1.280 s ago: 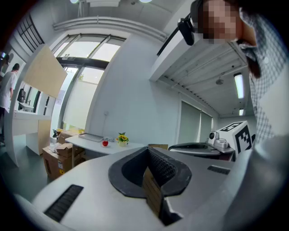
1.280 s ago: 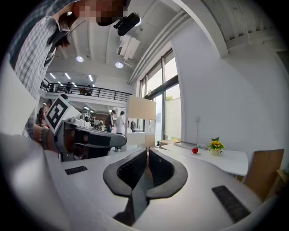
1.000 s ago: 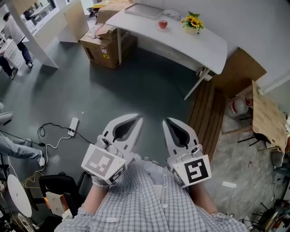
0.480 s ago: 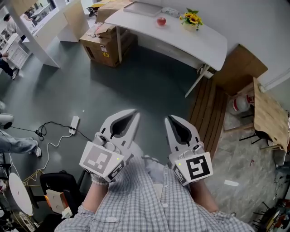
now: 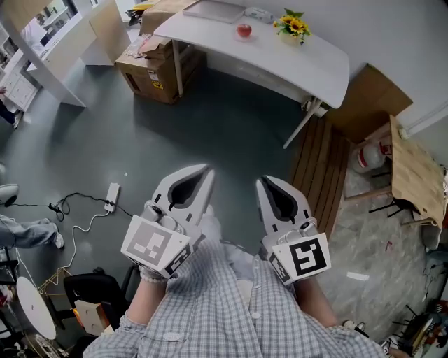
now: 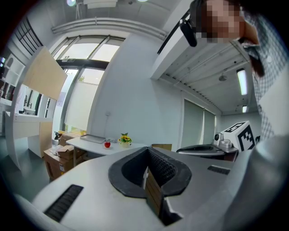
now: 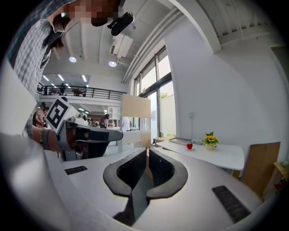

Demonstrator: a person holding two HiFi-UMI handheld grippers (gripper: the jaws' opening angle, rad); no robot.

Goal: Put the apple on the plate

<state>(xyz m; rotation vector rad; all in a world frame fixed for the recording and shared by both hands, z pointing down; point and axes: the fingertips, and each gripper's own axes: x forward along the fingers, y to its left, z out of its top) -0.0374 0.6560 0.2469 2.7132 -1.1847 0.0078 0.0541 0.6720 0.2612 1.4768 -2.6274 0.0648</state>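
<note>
A red apple (image 5: 243, 30) sits on the long white table (image 5: 308, 59) far ahead, left of a small pot of yellow flowers (image 5: 292, 26). It shows small in the left gripper view (image 6: 107, 145) and in the right gripper view (image 7: 189, 146). A flat grey tray (image 5: 215, 10) lies at the table's far left end; I cannot make out a plate. My left gripper (image 5: 208, 170) and right gripper (image 5: 260, 180) are held side by side over the grey floor, pointing level at the table. Both are shut with nothing between the jaws (image 6: 146, 155) (image 7: 147, 151).
Cardboard boxes (image 5: 157, 59) stand by the table's left end. A power strip with cable (image 5: 110, 197) lies on the floor at left, a black chair (image 5: 91, 290) lower left. Wooden slats (image 5: 318, 175) and a wooden table (image 5: 413, 175) are at right. People stand at the far left.
Both grippers have moved a little forward over the floor toward the white table. Their jaws stayed shut and empty.
</note>
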